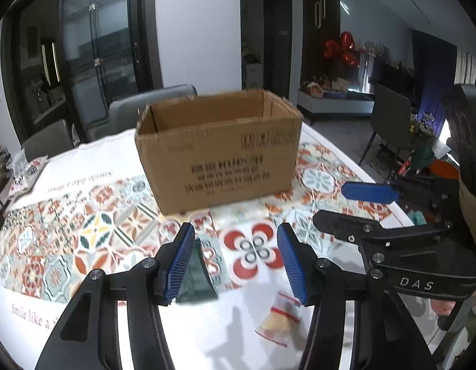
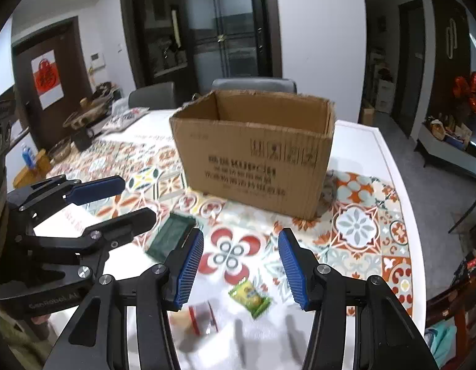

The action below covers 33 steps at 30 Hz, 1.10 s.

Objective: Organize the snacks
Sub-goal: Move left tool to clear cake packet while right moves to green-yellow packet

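The left gripper (image 1: 235,262) is standing with jaws apart, holding nothing; the right gripper (image 2: 241,265) is likewise gaping and empty; both are hanging above the patterned tablecloth (image 2: 361,225). The open cardboard box (image 2: 256,151) is sitting upright further back; a dark green packet (image 2: 168,236), a red-trimmed clear packet (image 1: 279,317) and a yellow-green packet (image 2: 250,297) are lying before it, apart from one another.

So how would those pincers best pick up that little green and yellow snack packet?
Probably from straight above, across its narrow width. The green-yellow snack packet lies flat and slanted on the tablecloth, so the right gripper, open above it, would likely need to turn until its fingers straddle the long edges.
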Each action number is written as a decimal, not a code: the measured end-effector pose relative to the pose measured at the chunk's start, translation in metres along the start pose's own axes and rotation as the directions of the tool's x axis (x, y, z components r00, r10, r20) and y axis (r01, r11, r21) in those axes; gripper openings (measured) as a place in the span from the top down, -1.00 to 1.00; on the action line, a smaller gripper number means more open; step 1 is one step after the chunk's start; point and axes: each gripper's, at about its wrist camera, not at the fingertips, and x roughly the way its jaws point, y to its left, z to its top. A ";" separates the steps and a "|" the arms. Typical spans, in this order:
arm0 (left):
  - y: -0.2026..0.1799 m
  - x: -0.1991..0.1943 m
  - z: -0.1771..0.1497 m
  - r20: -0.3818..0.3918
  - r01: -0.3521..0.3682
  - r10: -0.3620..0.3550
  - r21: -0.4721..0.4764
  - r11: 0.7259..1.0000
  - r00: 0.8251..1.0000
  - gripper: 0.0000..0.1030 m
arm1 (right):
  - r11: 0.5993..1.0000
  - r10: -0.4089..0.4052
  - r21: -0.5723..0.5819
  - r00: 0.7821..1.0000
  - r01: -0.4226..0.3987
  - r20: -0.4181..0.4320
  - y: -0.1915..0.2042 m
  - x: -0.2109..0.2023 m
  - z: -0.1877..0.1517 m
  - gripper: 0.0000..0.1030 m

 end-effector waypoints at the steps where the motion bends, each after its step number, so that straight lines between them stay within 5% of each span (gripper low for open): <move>1: -0.001 0.002 -0.004 -0.013 0.009 -0.009 -0.004 1.000 1.000 -0.06 | 1.000 -0.002 -0.011 1.000 0.002 -0.011 0.000 0.002 -0.004 -0.01; 11: -0.018 0.023 -0.049 -0.124 0.048 -0.046 0.010 0.999 0.991 -0.06 | 0.996 0.024 -0.077 0.992 -0.034 -0.128 0.002 0.025 -0.039 -0.01; 20: -0.026 0.045 -0.079 -0.234 0.128 -0.129 -0.020 0.992 0.963 -0.06 | 0.991 0.032 -0.121 0.977 -0.059 -0.211 0.003 0.045 -0.065 -0.01; 33: -0.032 0.068 -0.093 -0.284 0.123 -0.121 -0.011 0.992 0.951 -0.04 | 0.990 0.036 -0.127 0.969 -0.069 -0.246 0.000 0.057 -0.076 -0.01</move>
